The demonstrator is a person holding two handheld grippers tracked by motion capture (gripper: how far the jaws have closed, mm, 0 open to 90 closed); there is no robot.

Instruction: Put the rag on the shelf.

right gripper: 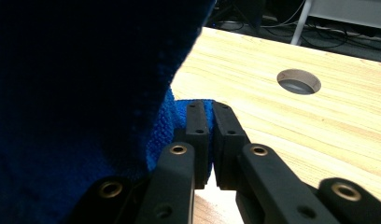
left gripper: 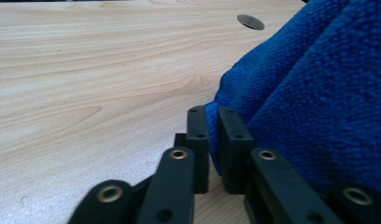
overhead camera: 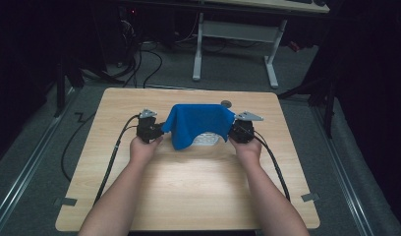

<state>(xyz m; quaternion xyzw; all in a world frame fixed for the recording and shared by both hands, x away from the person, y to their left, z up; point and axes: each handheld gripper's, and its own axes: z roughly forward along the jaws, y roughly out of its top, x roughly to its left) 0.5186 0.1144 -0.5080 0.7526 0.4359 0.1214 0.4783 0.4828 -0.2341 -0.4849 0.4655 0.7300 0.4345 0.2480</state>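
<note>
**Holding a blue cloth by two corners, low over the table**

Gripping from both sides, the two tools have the blue cloth stretched between them, draped like a little tent over something pale on the table.

Start close in, at the left gripper: its jaws stand nearly together with a thin fold of cloth sandwiched in the slot. From its own view the cloth's edge sits right at the tips and the bulk billows off to one side. The slot looks slightly loose, the fabric only just inside, so that hold seems light.

Over to the right gripper: same story, jaws almost closed, a small blue corner poking up between the pads, the rest of the cloth hanging as a dark mass beside and above it. Bare wood runs out ahead of the tips.

From above, the left gripper and right gripper sit at matching height, hands behind them, cables trailing back toward the person.

Farther out, beyond the cloth, a round cable hole sits in the tabletop; past the table's far edge, a white desk frame and loose floor cables.

The risks now: each tool has only a sliver of corner. If one side lets go before the other, the cloth could swing and land crooked or bunch up. Pull the hands apart too hard and a corner could slip out early. The pale thing underneath could also drag along if the cloth snags it.
</note>
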